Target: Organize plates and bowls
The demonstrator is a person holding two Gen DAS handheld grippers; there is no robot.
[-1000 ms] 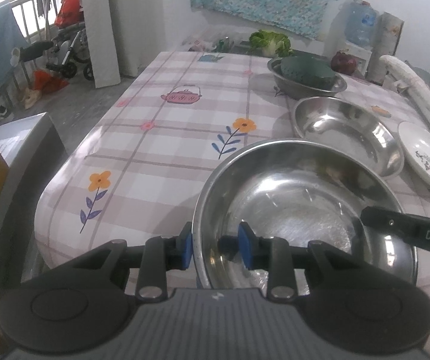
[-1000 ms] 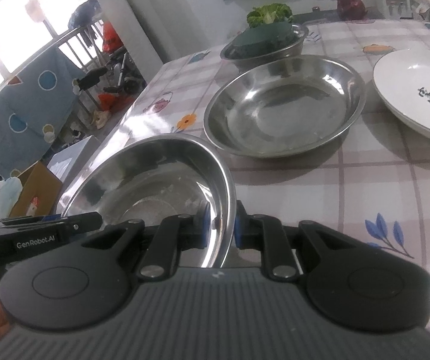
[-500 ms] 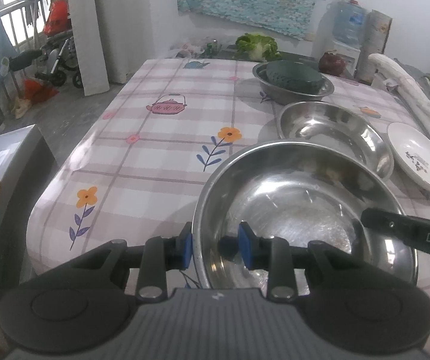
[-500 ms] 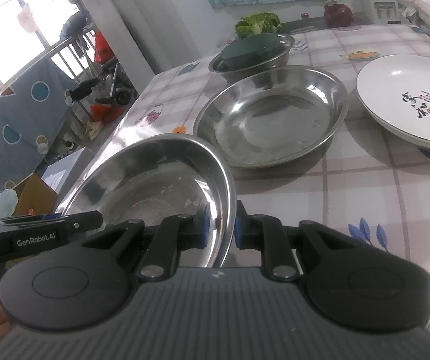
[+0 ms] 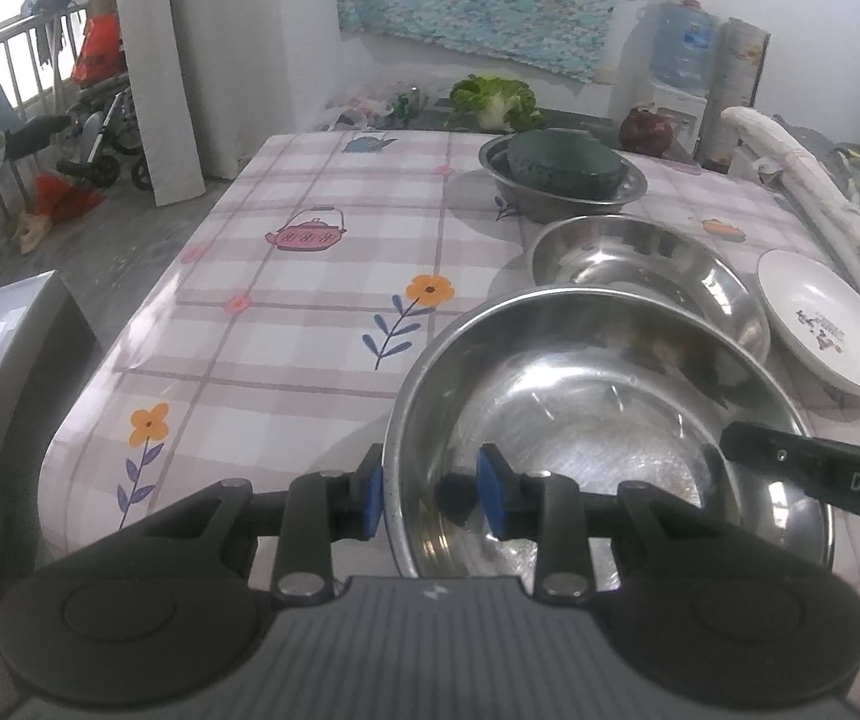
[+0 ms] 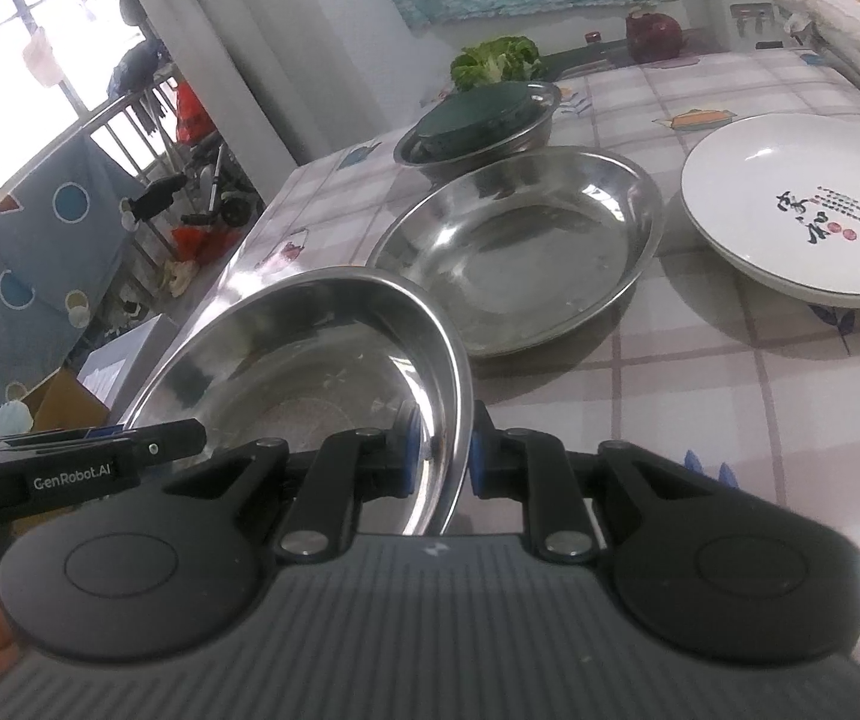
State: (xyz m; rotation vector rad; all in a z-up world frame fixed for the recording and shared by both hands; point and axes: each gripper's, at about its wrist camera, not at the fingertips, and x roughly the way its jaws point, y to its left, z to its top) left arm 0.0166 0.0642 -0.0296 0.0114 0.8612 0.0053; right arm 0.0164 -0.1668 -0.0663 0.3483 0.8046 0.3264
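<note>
Two claws, left claw [image 5: 430, 495] and right claw [image 6: 439, 459], each clamped one steel basin's [image 5: 598, 420] rim; second steel basin [image 6: 520, 246] lay just behind it, white plate [image 6: 790, 204] beside that.

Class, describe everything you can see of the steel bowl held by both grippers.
The steel bowl is wide, shallow and round, shiny metal with a thin rolled rim and an empty, faintly scuffed base. The left gripper straddles its near-left rim, one blue-padded finger outside, one inside; the right gripper pinches the opposite rim the same way. It appears lifted near the table's corner, just before a second steel bowl.
</note>
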